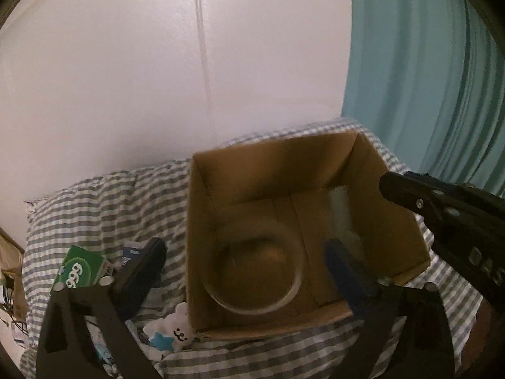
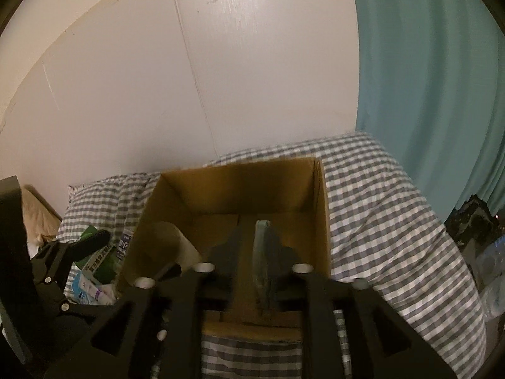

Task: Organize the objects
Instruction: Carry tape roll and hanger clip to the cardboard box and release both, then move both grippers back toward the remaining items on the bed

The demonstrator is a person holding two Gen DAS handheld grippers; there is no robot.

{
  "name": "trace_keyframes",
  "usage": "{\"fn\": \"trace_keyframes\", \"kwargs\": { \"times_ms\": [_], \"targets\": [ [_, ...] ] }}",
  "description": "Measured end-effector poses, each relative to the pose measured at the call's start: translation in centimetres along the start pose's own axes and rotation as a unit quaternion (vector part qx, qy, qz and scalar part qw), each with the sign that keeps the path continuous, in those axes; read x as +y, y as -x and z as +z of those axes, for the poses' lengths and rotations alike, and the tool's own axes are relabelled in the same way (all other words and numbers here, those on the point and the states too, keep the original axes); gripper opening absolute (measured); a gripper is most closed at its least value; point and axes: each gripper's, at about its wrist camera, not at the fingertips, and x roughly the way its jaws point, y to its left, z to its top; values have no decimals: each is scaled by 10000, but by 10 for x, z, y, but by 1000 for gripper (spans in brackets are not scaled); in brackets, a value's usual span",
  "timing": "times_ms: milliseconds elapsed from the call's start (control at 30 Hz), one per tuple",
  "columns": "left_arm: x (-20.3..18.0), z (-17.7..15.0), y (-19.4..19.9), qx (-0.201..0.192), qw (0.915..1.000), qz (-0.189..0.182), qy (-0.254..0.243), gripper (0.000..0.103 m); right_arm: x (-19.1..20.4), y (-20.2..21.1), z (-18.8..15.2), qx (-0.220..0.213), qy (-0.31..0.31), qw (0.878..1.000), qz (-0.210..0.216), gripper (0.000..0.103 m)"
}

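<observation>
An open cardboard box (image 1: 394, 240) stands on a checked bedspread (image 1: 104, 202); a clear round bowl (image 1: 252, 278) lies inside it. My left gripper (image 1: 249, 268) is open, one finger left of the box, the other inside it. My right gripper (image 2: 258, 252) is shut on a thin flat pale-green object (image 2: 261, 252), held edge-on over the box (image 2: 233, 186). The right gripper also shows in the left wrist view (image 1: 442, 211) at the box's right wall. A green packet (image 1: 80, 271), a blue-white packet (image 1: 131, 252) and a white bear toy (image 1: 175, 331) lie left of the box.
A white wall (image 1: 157, 79) rises behind the bed. A teal curtain (image 1: 426, 79) hangs on the right. More packets (image 2: 94, 287) lie left of the box. Dark clutter (image 2: 473, 221) sits beyond the bed's right edge.
</observation>
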Motion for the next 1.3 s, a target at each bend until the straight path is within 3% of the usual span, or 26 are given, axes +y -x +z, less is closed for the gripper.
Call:
{"fn": "trace_keyframes", "kwargs": {
  "times_ms": [33, 67, 200, 267, 467, 767, 1067, 1300],
  "targets": [
    [4, 0, 3, -26, 10000, -33, 38, 103, -2, 1, 0, -63, 3, 10000, -26, 42],
    [5, 1, 7, -33, 9999, -70, 78, 103, 0, 10, 1, -165, -10, 9998, -65, 46],
    [7, 6, 35, -129, 9998, 7, 132, 103, 2, 35, 4, -334, -24, 9994, -89, 49],
    [16, 7, 52, -216, 9996, 51, 163, 103, 5, 50, 5, -408, -22, 9991, -55, 55],
    [44, 1, 109, -511, 9979, 176, 369, 103, 24, 100, 5, -537, 60, 9984, 186, 58],
    [106, -22, 183, -784, 9916, 342, 969, 103, 105, 158, -30, -543, 771, 9946, 437, 63],
    [183, -64, 214, -800, 9826, 928, 1394, 103, 177, 151, -43, -417, 1090, 9912, 624, 78],
    [227, -104, 186, -421, 9790, 1311, 1501, 103, 213, 96, -69, -14, 1334, 9897, 512, 83]
  ]
}}
